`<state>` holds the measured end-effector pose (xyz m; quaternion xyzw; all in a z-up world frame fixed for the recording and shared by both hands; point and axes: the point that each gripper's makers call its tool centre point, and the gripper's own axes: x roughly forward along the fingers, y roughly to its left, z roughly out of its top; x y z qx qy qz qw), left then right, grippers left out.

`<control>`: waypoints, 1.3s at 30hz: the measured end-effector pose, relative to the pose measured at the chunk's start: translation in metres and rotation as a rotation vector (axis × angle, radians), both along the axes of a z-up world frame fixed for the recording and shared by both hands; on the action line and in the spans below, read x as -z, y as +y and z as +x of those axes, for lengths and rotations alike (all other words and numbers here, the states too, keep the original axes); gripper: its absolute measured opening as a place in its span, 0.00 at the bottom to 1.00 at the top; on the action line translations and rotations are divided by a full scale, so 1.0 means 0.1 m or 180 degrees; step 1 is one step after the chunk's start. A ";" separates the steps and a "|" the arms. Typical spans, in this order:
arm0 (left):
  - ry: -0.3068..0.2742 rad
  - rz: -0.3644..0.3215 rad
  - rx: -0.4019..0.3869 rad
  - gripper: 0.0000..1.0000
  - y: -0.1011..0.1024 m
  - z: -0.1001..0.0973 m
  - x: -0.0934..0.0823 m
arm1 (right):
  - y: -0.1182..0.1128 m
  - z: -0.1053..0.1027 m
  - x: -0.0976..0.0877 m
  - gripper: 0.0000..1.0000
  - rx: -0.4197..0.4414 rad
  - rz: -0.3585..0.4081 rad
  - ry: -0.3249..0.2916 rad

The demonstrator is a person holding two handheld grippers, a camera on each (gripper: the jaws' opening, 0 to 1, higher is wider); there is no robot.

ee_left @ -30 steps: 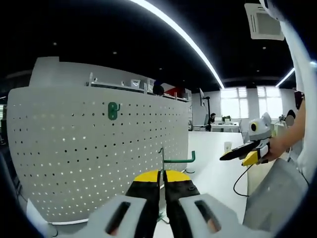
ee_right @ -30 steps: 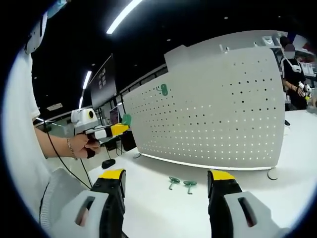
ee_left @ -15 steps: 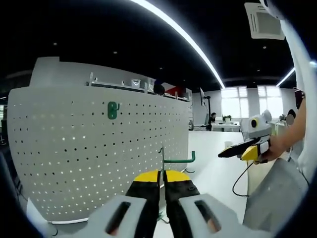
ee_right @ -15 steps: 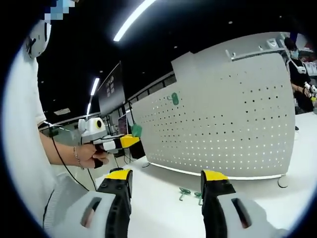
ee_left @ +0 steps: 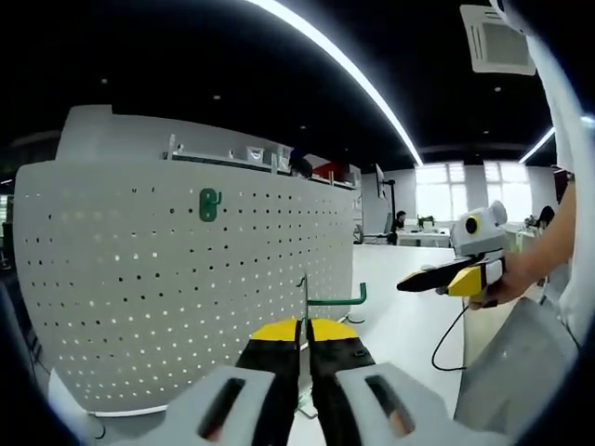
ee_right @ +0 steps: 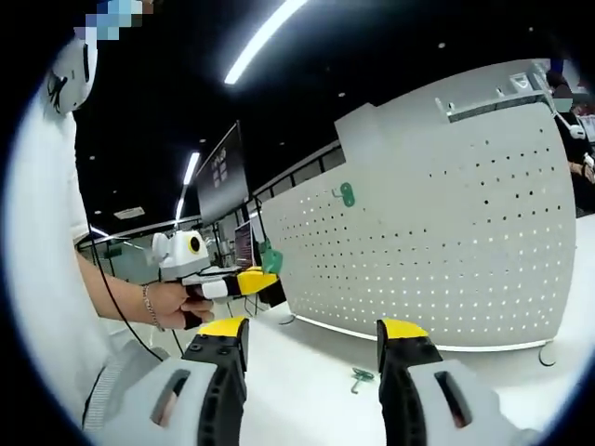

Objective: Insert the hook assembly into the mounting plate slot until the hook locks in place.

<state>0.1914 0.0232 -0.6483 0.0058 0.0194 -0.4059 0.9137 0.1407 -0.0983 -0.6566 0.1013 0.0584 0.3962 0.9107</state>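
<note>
Up front, left claw [ee_left: 304,336] clenched on green hook [ee_left: 327,299], pegboard [ee_left: 139,288] behind, right claw [ee_right: 311,336] spread, spare hooks [ee_right: 361,377] on table [ee_right: 307,390]

Left gripper [ee_left: 304,327] — jaws pressed together, yellow tips touching, pinching thin green hook [ee_left: 321,299] that stands up between them. In right gripper view same gripper [ee_right: 265,283] enters from left, held level in person's bare hand [ee_right: 177,304], bracelet on wrist, forearm extended.

Right gripper [ee_right: 311,330] — jaws spread wide, nothing between them. In left gripper view it [ee_left: 409,283] enters from right, level, gripped by person's hand [ee_left: 502,290].
</note>
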 end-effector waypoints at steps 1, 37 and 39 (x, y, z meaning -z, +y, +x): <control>0.0008 -0.0017 -0.0012 0.02 0.00 0.00 0.00 | 0.01 0.01 0.00 0.55 -0.0002 0.0000 0.0007; 0.0048 -0.0100 0.0070 0.02 -0.21 0.00 -0.03 | 0.53 0.19 -0.26 0.59 -0.0232 0.0217 -0.0147; 0.0047 -0.0109 0.0074 0.02 -0.22 0.00 -0.04 | 0.55 0.20 -0.28 0.58 -0.0234 0.0243 -0.0148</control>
